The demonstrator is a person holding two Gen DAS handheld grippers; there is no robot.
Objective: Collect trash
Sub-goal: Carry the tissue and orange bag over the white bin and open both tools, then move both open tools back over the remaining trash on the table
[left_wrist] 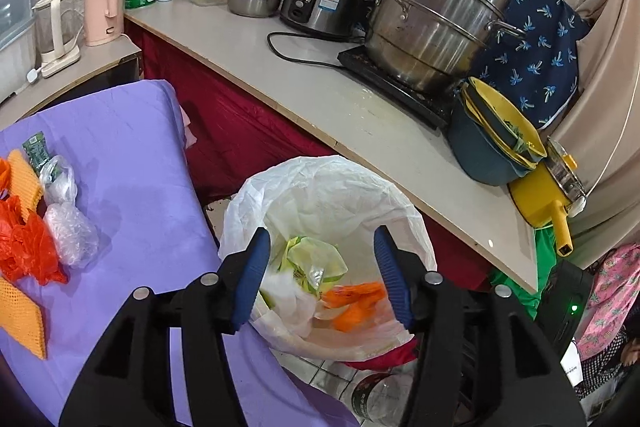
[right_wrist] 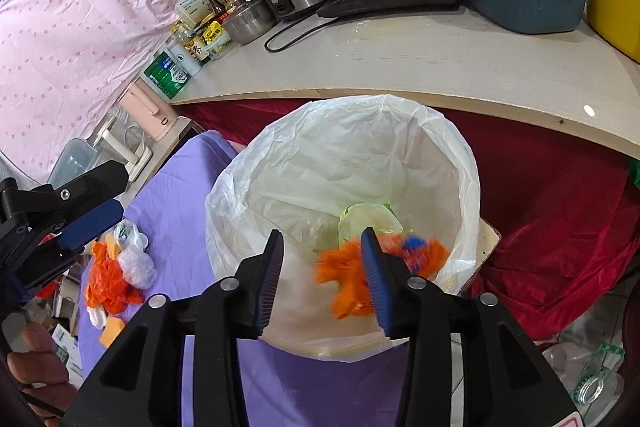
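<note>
1. Trash is the story here, and from the left wrist view we see a good share of it already in the lined bin [left_wrist: 320, 211]: green wrappers [left_wrist: 312, 259] and an orange scrap [left_wrist: 352, 303] lie at the bottom.
2. Our left gripper [left_wrist: 320, 279] hangs right above that bin mouth, claw spread fairly wide with nothing between the blue pads, so we judge its load is dropped.
3. Over at nine o'clock in this view, work is left on the purple cloth [left_wrist: 132, 187]: an orange plastic bag [left_wrist: 24, 247], clear crumpled plastic [left_wrist: 70, 235], a small green packet [left_wrist: 35, 149] and orange foam netting [left_wrist: 20, 315].
4. Switching to the right wrist view, our right gripper [right_wrist: 322, 279] is over the same bin, claw partly spread and gripping nothing.
5. An orange and blue wrapper [right_wrist: 348, 267], blurred, shows just beyond the pads inside the bin; we cannot tell whether it is falling or landed.
6. At nine o'clock here the other gripper pokes in, and at eight o'clock the leftover pile [right_wrist: 116, 271] waits on the cloth.
7. Our call: roughly midway, several pieces binned, a handful left to fetch.
</note>
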